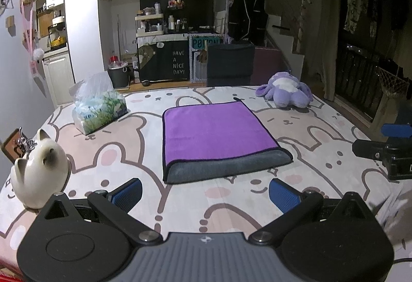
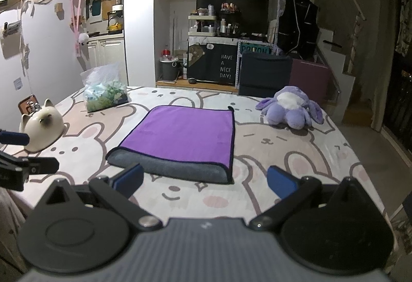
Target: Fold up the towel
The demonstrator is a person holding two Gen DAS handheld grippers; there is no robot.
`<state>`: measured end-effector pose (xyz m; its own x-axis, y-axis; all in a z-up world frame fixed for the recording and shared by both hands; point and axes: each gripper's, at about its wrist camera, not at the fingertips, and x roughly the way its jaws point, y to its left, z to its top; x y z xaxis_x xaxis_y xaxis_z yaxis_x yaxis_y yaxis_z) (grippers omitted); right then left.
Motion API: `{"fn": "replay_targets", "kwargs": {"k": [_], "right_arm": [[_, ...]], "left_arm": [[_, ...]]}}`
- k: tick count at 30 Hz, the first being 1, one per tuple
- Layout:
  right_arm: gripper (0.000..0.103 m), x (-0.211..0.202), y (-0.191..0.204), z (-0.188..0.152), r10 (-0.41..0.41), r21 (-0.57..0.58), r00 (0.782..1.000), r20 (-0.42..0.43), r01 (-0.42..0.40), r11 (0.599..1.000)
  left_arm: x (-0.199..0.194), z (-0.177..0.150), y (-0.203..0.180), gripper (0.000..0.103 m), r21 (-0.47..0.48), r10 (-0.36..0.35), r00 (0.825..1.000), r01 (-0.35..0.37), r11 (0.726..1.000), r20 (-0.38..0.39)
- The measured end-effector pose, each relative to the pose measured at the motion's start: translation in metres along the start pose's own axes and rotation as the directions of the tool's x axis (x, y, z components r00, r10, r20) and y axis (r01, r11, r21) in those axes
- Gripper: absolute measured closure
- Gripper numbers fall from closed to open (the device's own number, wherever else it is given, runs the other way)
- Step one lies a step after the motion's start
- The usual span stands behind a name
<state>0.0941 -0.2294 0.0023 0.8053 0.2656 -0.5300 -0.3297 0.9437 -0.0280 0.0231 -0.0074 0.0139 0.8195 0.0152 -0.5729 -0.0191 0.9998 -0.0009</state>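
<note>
Folded once, purple-and-grey microfibre towel (image 1: 219,137) lying flat mid-tabletop (image 1: 231,204) on bunny-print cloth, left gripper (image 1: 206,194) and right gripper (image 2: 204,185) both spread wide, empty, short of the grey fold: best pinched at both near corners together, then carried across evenly.

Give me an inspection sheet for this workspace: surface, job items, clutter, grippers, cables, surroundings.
Surface: bunny-print cover, flat, pink and white.
Job's things: purple towel lies folded at the centre, grey underside showing along the near edge; neither gripper touches it.
Clutter: ceramic cat figurine near left; tissue pack far left; purple plush toy far right; all apart from the towel.
Grippers: left gripper open, short of the towel; right gripper open, short of the towel.
Cables: one thin cable at the lower right edge of the left wrist view.
Surroundings: dim room, cabinet with a HAVE A NICE DAY sign, shelves, hanging clothes.
</note>
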Motion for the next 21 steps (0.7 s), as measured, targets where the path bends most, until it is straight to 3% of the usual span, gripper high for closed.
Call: {"fn": "replay_targets", "kwargs": {"k": [21], "right_arm": [[0.0,0.02,-0.002,0.016,-0.016,-0.013,0.999,0.028,0.016,1.0]], "left_arm": [[0.034,0.033,0.0,0.0,0.02,-0.001,1.0,0.001,1.0,0.016]]}}
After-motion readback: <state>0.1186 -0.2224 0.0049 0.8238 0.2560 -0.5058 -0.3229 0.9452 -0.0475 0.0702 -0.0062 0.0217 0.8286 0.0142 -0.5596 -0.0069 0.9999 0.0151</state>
